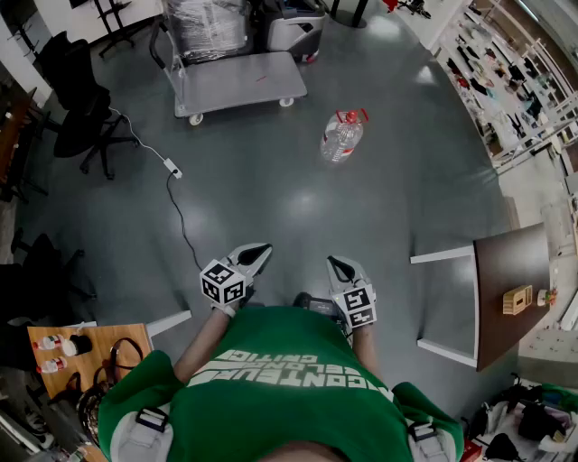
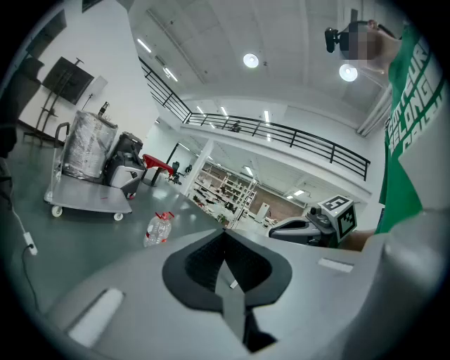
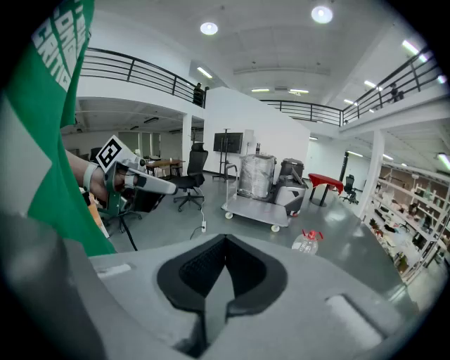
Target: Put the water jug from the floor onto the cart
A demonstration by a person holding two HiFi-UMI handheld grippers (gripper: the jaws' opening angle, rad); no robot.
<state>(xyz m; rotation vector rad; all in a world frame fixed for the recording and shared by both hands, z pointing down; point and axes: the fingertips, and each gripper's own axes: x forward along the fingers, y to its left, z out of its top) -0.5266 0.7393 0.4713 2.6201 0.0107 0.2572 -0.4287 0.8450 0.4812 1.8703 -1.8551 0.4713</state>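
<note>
We are in a large hall with a smooth grey floor [image 1: 271, 207], looking steeply down on it. One cart [image 1: 239, 83], a flat grey platform, stands at the far side. Two of its casters [image 1: 194, 119] show along its near edge. One wrapped load [image 1: 209, 27] in clear film sits on the back of the cart.

There is one water jug [image 1: 341, 137], clear with a red cap and a red handle. It stands on the floor off the cart's near right corner, apart from the cart and touching nothing else.

One black office chair [image 1: 81, 108] stands to the left of the cart. One white power strip [image 1: 172, 168] lies off the cart's near left corner, its cable trailing away from the cart towards us.

We hold two grippers, both well apart from the cart on its near side, close to our body. The left gripper [image 1: 260, 251] has its jaws pressed together with nothing between them. The right gripper [image 1: 336, 265] likewise has its jaws together on nothing. Each carries one marker cube. Neither gripper touches the jug, which lies between them and the cart, nearer the cart.
</note>
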